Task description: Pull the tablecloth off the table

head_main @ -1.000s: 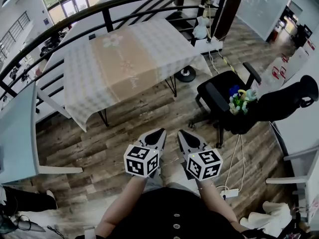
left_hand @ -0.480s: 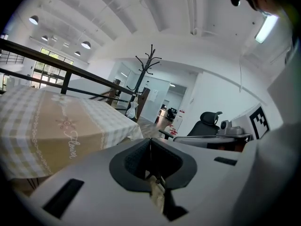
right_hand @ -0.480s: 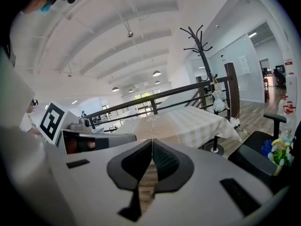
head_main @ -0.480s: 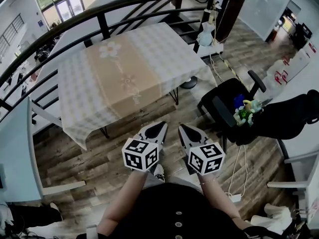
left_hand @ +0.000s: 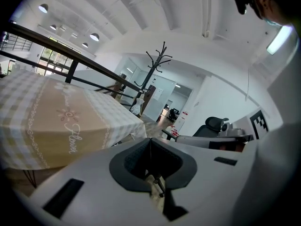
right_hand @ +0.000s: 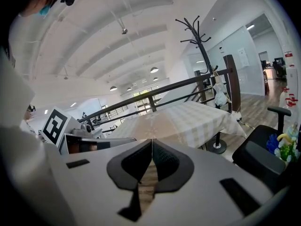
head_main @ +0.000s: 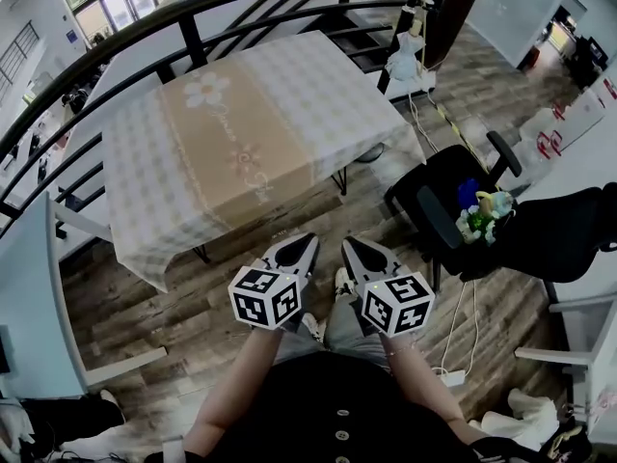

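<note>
Black fabric of the person's top [head_main: 337, 418] lies at the lower edge of the head view, and two bare forearms [head_main: 231, 394] reach forward from it. The left gripper [head_main: 308, 248] and the right gripper [head_main: 352, 249], each with a marker cube at its back, hang side by side above the wooden floor [head_main: 174, 287]. They are near each other but not touching, and both point toward the bench. In both gripper views the jaws are pressed together, with nothing between them. Beyond them stands the bench [head_main: 339, 179], of which only thin dark legs show. The tablecloth [head_main: 241, 133] lies spread flat over its top and hangs down at the edges. It is checked in pale grey and white, with a wide beige band through the middle that carries flower prints. Neither gripper touches it. To the right of the bench is a black office chair [head_main: 439, 196], with a bunch of coloured flowers [head_main: 479, 210] close to it. Behind the bench runs a dark railing [head_main: 193, 37].
</note>
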